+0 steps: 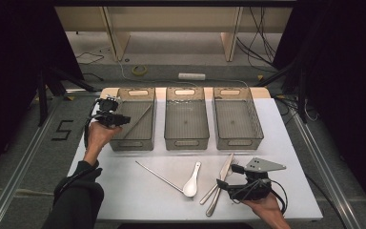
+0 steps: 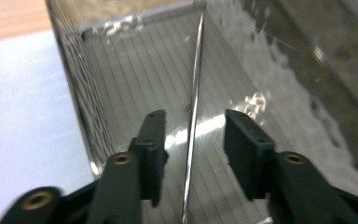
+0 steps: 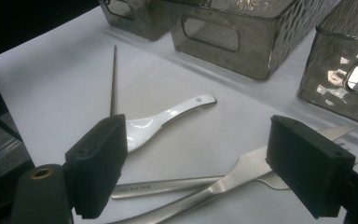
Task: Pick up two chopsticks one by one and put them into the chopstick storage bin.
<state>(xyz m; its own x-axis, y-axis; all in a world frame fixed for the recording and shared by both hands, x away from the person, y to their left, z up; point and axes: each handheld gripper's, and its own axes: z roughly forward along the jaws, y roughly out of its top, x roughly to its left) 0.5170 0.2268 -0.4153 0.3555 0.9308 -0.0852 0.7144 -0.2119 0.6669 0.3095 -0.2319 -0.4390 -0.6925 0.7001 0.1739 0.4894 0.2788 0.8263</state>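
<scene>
The left gripper (image 2: 193,140) stands half-open astride a metal chopstick (image 2: 193,93) lying lengthwise in the left bin (image 1: 132,142); the right gripper (image 3: 214,163) gapes wide over the fork (image 3: 242,170).

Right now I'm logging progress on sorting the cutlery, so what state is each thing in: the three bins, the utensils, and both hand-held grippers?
Left smoky plastic bin: holds one thin metal chopstick.
Middle bin: holds no cutlery.
Right bin: holds no cutlery.
Second chopstick: flat on the table.
White ceramic spoon: on the table.
Steel knife and fork: crossed on the table.
Left hand-held gripper: open, chopstick between the jaws, unpressed.
Right hand-held gripper: open above the knife and fork.
</scene>
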